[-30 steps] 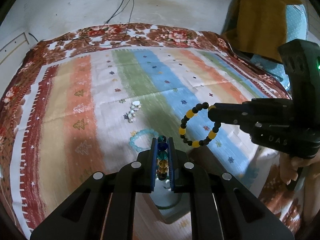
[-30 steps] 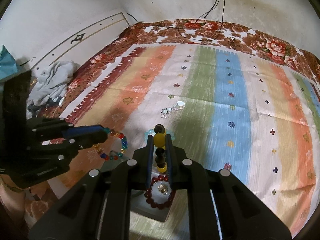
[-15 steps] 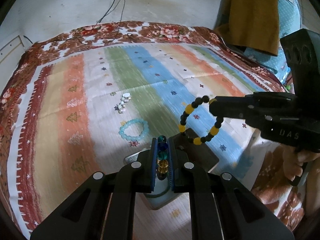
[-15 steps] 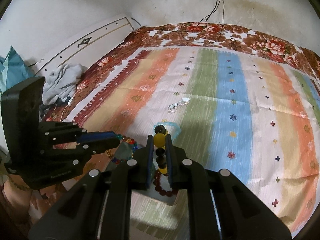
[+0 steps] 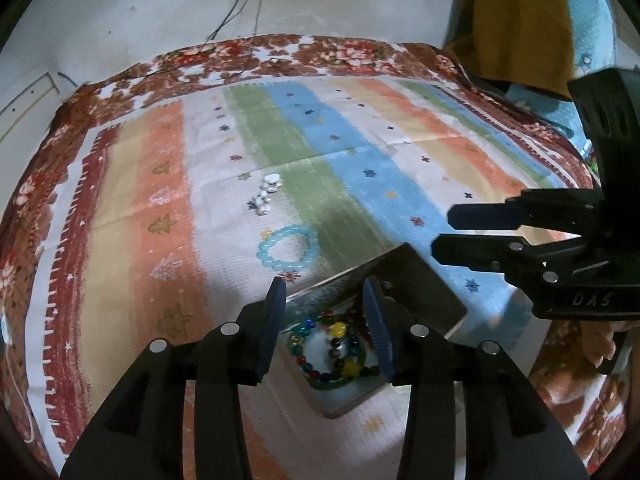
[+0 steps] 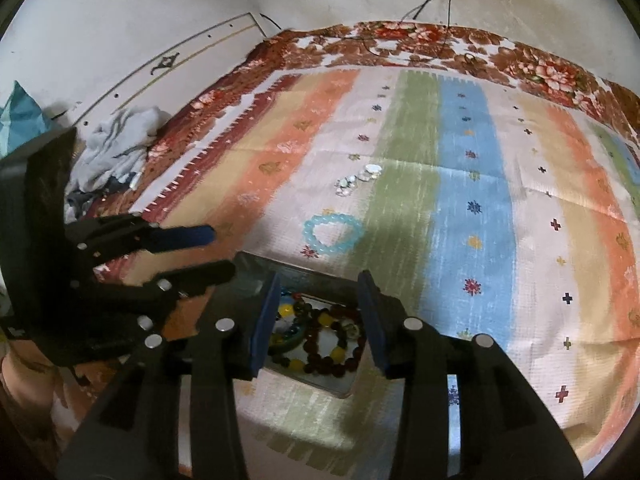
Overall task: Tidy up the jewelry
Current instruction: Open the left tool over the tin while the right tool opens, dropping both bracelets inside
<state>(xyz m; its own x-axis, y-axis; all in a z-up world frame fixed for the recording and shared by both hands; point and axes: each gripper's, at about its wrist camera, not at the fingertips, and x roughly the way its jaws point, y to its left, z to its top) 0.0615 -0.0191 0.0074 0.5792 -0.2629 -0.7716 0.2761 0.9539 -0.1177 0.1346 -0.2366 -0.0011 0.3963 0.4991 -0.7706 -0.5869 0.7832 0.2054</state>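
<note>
A small open jewelry box (image 5: 420,280) (image 6: 256,276) with a dark raised lid sits on the striped bedspread. Several bead bracelets lie inside it: a multicolored one (image 5: 308,348), a black-and-yellow one (image 5: 348,364) (image 6: 336,354) and a dark red one (image 6: 316,344). My left gripper (image 5: 324,292) is open and empty just above the box. My right gripper (image 6: 316,284) is open and empty above it too; it also shows in the left wrist view (image 5: 444,228). A light blue bracelet (image 5: 288,248) (image 6: 334,232) and a white shell piece (image 5: 268,196) (image 6: 358,178) lie on the cloth beyond the box.
The striped bedspread (image 5: 360,160) (image 6: 460,184) has a floral border and reaches the wall. Cables (image 5: 244,4) hang from a wall socket. Grey clothes (image 6: 116,148) lie on the floor left of the bed. A brown cloth (image 5: 520,20) hangs at right.
Both grippers have opened. The multicolored bracelet has left the left gripper and the black-and-yellow bracelet the right gripper; both now lie in the box.
</note>
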